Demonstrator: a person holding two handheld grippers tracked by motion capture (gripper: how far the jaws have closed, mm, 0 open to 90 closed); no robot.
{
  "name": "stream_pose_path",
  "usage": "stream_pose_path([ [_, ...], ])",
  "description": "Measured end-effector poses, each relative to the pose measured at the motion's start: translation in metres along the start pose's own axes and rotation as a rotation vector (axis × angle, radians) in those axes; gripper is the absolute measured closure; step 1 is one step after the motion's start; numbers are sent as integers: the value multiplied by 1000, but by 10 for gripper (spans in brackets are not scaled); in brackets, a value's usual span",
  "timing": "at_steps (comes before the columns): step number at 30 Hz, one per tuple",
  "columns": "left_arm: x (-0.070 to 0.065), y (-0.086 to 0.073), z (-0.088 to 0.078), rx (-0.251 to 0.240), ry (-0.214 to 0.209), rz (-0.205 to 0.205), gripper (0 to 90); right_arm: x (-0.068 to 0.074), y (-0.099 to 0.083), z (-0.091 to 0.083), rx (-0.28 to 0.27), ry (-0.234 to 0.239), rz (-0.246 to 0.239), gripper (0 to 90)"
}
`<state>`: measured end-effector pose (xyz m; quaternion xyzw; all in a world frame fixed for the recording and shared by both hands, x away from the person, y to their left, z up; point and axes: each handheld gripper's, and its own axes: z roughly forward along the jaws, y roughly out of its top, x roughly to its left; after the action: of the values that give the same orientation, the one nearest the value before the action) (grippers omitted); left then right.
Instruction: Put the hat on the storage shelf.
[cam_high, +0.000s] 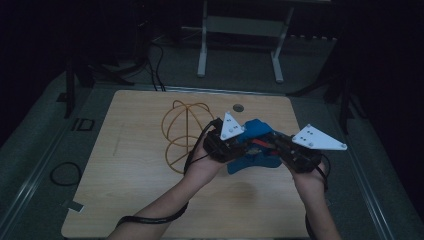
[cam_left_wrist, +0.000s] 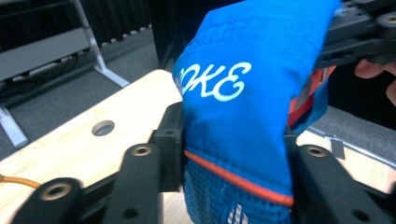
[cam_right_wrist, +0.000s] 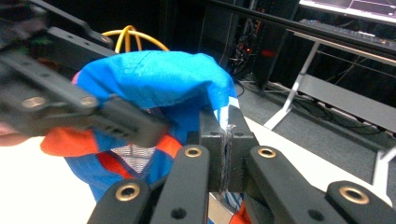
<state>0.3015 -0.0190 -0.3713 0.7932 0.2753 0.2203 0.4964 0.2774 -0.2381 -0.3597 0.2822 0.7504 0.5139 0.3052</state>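
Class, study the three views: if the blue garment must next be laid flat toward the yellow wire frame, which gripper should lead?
Probably the left gripper. It is shut on the blue garment and sits nearer the yellow wire frame. The right gripper pinches only a thin edge, farther away.

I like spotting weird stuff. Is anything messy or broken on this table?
Nothing looks broken or spilled. The blue cloth is bunched up off the table, pinched between the left gripper and right gripper. The orange cord lies in loose loops behind it, a bit tangled-looking.
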Motion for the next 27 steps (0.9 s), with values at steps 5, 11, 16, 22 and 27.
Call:
stream_pose_path([
  [5,0,-1,2,6,28,37,862,7,-3,0,7,15,-5,889],
  [11,-1,-2,0,-3,47,87,878,12,-10,0,12,34,12,887],
  [16,-3,-3,-4,-45,28,133,879,14,-13,-4,1,54,28,879],
  [22,-2,-5,-13,-119,-9,205,878,20,-15,-20,-39,105,17,801],
  [27,2,-7,-21,-156,-51,247,878,26,-11,-44,-102,132,-22,751],
])
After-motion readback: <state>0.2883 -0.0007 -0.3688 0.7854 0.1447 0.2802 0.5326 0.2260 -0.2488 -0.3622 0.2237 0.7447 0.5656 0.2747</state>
